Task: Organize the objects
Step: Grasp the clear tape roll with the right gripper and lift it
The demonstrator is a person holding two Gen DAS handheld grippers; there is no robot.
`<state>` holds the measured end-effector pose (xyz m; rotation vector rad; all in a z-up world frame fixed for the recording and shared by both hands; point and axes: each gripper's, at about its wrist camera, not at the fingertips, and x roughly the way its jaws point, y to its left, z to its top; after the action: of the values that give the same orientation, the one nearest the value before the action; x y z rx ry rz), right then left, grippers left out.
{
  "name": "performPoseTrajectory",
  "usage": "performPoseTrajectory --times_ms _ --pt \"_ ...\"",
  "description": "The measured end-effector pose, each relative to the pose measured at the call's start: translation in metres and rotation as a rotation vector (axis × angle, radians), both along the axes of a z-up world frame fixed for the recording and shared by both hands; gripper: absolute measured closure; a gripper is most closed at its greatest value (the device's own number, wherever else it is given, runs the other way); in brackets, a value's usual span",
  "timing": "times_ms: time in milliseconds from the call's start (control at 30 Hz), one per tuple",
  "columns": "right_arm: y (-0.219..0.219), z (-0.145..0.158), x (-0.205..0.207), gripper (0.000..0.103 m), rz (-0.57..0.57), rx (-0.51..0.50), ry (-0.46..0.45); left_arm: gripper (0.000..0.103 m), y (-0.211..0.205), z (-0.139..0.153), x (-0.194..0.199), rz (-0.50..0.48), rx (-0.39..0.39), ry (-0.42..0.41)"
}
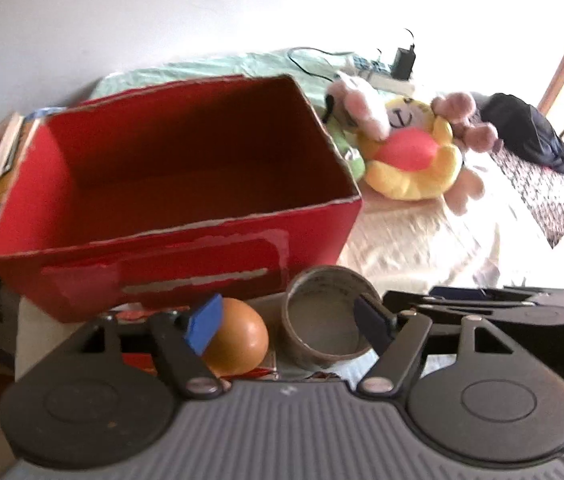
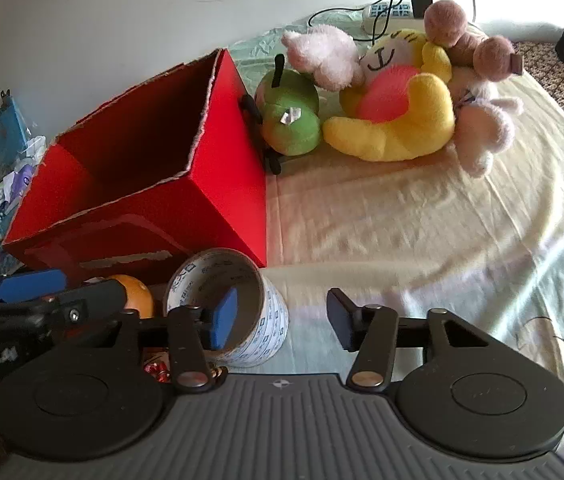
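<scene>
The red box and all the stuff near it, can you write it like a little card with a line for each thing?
red box: open top, looks empty
orange ball: in front of the box
tape roll: beside the ball
soft toys: piled right of the box
left claw: open, ball and tape between its fingers
right claw: open, one finger inside the tape roll

Strong daylight from the right washes out the bed point(image 1: 422, 240) in the left wrist view, which is motion-blurred. Fisheye bending curves both views' edges.
</scene>
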<state>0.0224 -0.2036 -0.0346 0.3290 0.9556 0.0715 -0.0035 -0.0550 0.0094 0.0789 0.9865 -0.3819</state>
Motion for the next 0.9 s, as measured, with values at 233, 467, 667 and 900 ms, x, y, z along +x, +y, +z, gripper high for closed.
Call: performPoseTrajectory --times_ms 233,467,667,900 --pt "0.005 -0.015 0.014 0.057 0.035 -0.006 0.019 0.045 -0.007 -0.02 0.018 -0.059 -0.01 0.061" --pt "0.006 -0.027 0.024 0.067 0.03 0.012 0.057 0.055 -0.014 -0.029 0.032 -0.107 -0.015 0.084" --pt "0.005 -0.027 0.023 0.093 0.036 0.033 0.048 0.06 -0.014 -0.046 0.05 -0.107 -0.062 0.181" --pt "-0.004 -0.024 0.016 0.097 -0.016 0.02 0.057 0.074 -0.026 -0.052 0.052 -0.152 -0.1 0.222"
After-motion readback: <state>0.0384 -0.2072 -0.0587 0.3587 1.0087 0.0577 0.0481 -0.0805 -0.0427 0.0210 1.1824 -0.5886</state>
